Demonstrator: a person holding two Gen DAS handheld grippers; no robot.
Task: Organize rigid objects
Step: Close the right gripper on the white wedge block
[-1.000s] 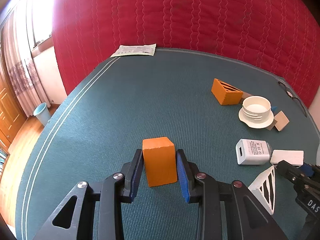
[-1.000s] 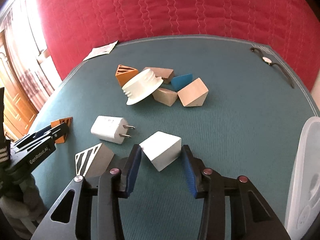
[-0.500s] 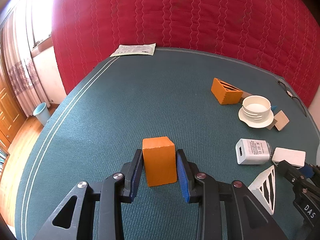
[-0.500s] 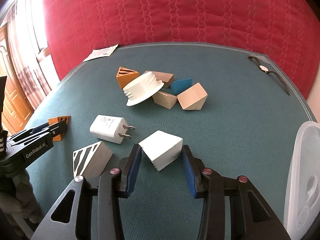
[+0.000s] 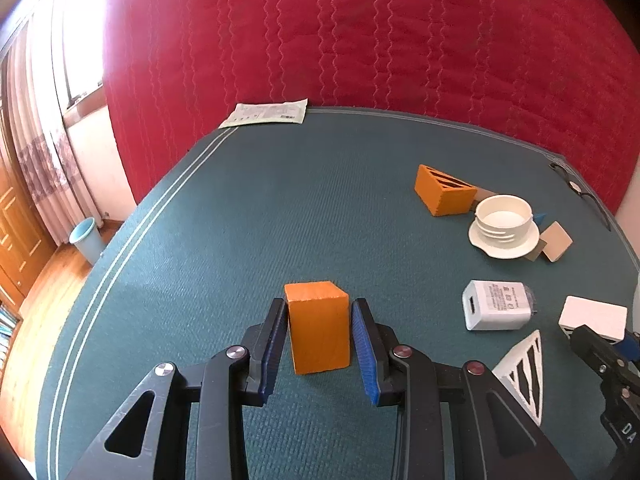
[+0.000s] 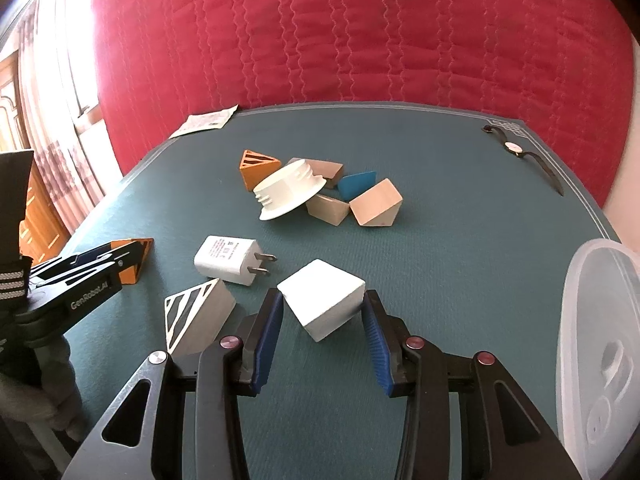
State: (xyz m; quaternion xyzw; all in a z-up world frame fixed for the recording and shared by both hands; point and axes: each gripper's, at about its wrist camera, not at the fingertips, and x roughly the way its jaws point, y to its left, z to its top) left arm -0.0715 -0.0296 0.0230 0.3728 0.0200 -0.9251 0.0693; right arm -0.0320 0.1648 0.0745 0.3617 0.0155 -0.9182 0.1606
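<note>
The solid orange wooden block [image 5: 318, 328] stands upright on the green felt table [image 5: 248, 220], left of the white wall charger [image 5: 494, 311], between the left gripper [image 5: 319, 346] pads: left pad touching, a sliver showing at the right. Just right of the charger, the tilted white block [image 6: 322, 304] sits on an edge between the right gripper [image 6: 323, 334] pads, touching both; whether clamped, I cannot tell. Both look light, stiff, smooth; flat faces suit gripping. The translucent plastic lid [image 6: 596, 360] lies further right; no container shows.

Both the left hand-held gripper [image 5: 320, 340] and right hand-held gripper [image 6: 323, 322] are low, level, fingers parted.
</note>
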